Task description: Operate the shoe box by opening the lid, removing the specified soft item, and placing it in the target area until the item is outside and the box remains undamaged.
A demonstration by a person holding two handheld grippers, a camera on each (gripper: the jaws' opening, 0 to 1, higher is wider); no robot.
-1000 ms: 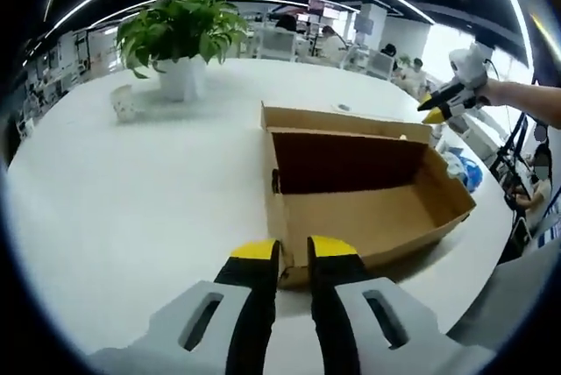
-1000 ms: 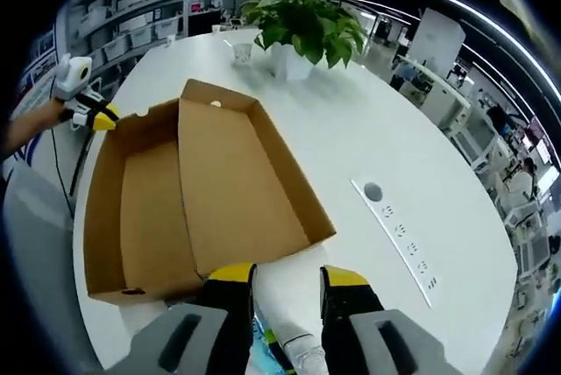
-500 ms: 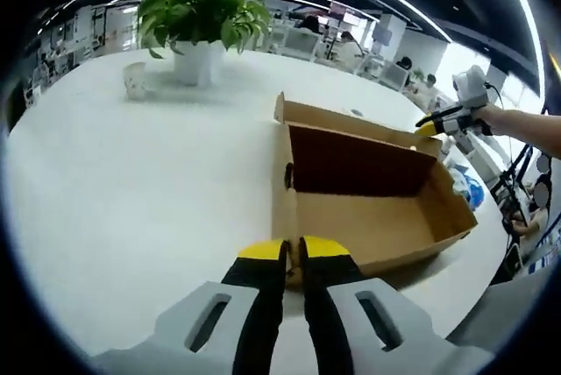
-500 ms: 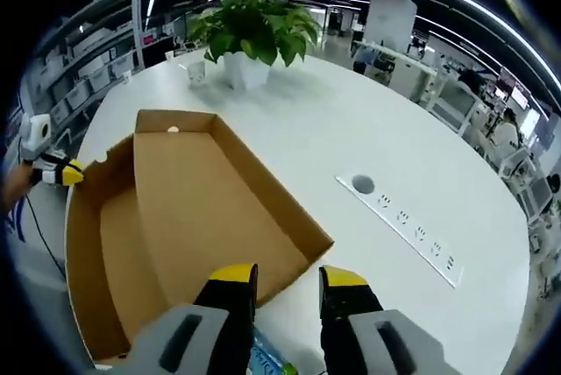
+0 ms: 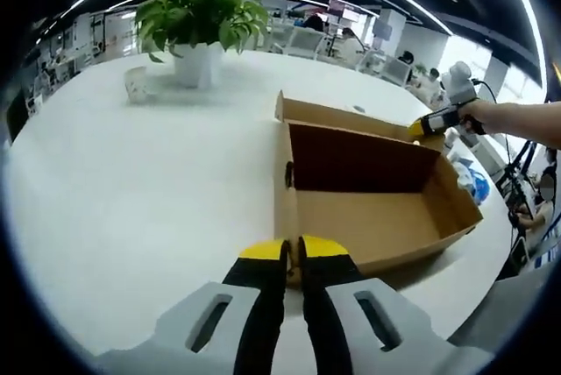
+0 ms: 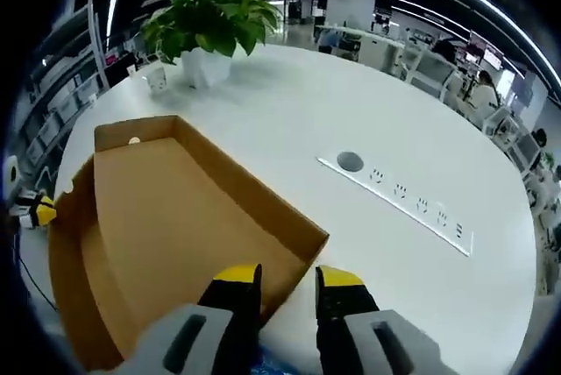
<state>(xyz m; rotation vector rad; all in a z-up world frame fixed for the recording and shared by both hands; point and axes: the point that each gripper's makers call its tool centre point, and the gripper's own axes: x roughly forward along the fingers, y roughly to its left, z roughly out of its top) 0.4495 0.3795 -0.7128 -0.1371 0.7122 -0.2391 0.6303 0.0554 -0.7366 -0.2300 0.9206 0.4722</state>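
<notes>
Cardboard shoe box, rectangular, on smooth white table.

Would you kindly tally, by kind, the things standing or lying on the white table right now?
Cardboard shoe box: 1
Potted plant: 1
Small white cup: 1
Built-in socket strip: 1
Total: 4
</notes>
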